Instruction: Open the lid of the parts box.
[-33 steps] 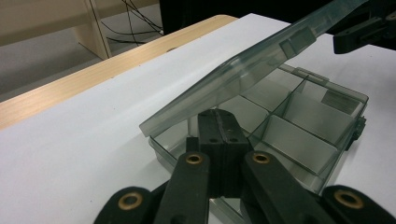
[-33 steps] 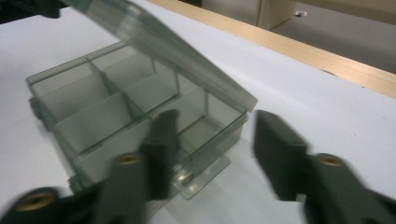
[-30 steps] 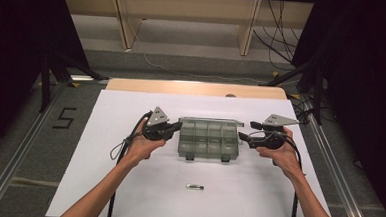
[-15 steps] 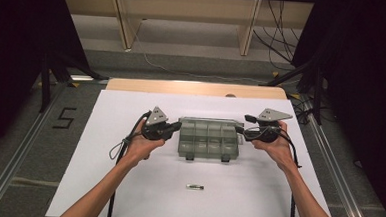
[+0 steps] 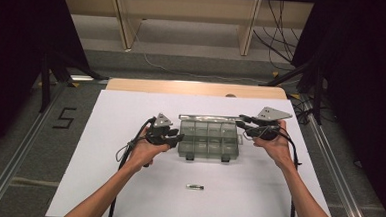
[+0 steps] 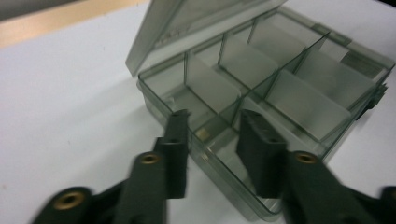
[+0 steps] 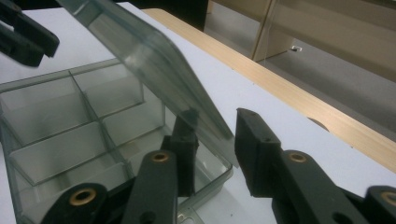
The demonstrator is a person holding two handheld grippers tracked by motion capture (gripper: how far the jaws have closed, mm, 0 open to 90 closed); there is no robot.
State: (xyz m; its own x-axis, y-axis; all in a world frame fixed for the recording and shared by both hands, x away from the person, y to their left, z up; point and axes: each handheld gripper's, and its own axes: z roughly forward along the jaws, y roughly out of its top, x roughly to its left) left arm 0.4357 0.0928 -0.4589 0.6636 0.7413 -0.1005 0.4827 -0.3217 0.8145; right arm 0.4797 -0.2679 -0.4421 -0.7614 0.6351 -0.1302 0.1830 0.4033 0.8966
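Observation:
A smoky clear compartment box (image 5: 208,137) lies mid-table on the white sheet, its lid (image 5: 208,118) tilted up at the back. My left gripper (image 5: 179,137) sits at the box's left end. Its jaws (image 6: 212,116) have just been opening and stand apart over the box's near wall (image 6: 219,154), not pressing it. My right gripper (image 5: 240,126) is at the box's back right corner. Its jaws (image 7: 215,121) have just been closing, with the raised lid's edge (image 7: 149,60) between them and a gap still beside the right jaw. The compartments (image 7: 70,130) look empty.
A small dark cylinder (image 5: 194,187) lies on the white sheet (image 5: 107,184) in front of the box. A wooden strip (image 5: 197,88) edges the table's far side. Metal rails (image 5: 18,154) run along both sides, and shelving legs stand beyond.
The right gripper has shifted left to the box's back right corner and its jaws have narrowed. The left gripper's jaws have parted at the box's left end.

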